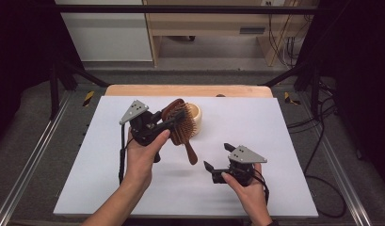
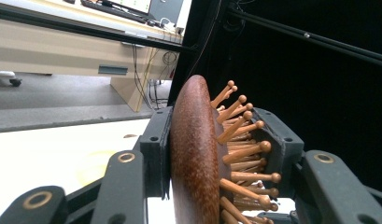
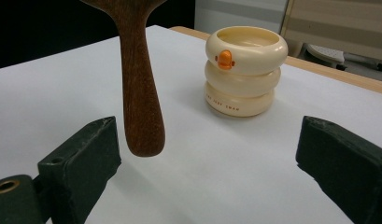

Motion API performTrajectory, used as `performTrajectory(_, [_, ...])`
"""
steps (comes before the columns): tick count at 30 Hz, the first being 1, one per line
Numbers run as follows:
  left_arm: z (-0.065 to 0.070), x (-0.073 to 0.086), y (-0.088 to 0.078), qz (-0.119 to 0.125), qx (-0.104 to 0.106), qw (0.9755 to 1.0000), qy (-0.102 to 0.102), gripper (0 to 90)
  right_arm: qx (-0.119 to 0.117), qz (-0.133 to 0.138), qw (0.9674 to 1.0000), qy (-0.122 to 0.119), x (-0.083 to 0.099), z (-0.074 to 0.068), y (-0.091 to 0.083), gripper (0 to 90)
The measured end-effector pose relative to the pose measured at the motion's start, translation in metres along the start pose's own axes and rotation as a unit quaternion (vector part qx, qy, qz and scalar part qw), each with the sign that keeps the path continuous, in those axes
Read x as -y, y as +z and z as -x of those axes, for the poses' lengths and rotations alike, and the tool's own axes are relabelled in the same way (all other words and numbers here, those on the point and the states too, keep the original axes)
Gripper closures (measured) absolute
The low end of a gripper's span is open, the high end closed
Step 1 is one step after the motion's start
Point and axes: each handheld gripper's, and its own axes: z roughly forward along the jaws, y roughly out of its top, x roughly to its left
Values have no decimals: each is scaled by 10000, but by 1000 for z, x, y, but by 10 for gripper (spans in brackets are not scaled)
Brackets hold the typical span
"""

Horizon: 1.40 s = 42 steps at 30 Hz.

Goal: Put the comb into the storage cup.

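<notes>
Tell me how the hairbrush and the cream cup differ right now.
The hairbrush is dark brown wood with pegs; the cup is cream, ringed, with an orange mark. The hairbrush is held off the table with its head clamped in the left tool and its handle hanging down; the cup stands upright on the table, untouched. The hairbrush is long; the cup is squat and round.
</notes>
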Motion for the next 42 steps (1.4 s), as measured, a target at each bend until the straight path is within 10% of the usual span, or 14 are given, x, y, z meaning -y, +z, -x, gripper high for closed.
performTrajectory(16, [-3, -14, 0, -152, -124, 9994, 302, 519, 166, -2, 9999, 26, 2, 11, -10, 66])
performTrajectory(35, [-13, -48, 4, -112, -328, 9981, 516, 519, 882, 213, 9957, 183, 23, 35, -47, 44])
performTrajectory(42, [-16, -63, 10, 24, -420, 9978, 520, 519, 745, 248, 9966, 232, 25, 37, -46, 34])
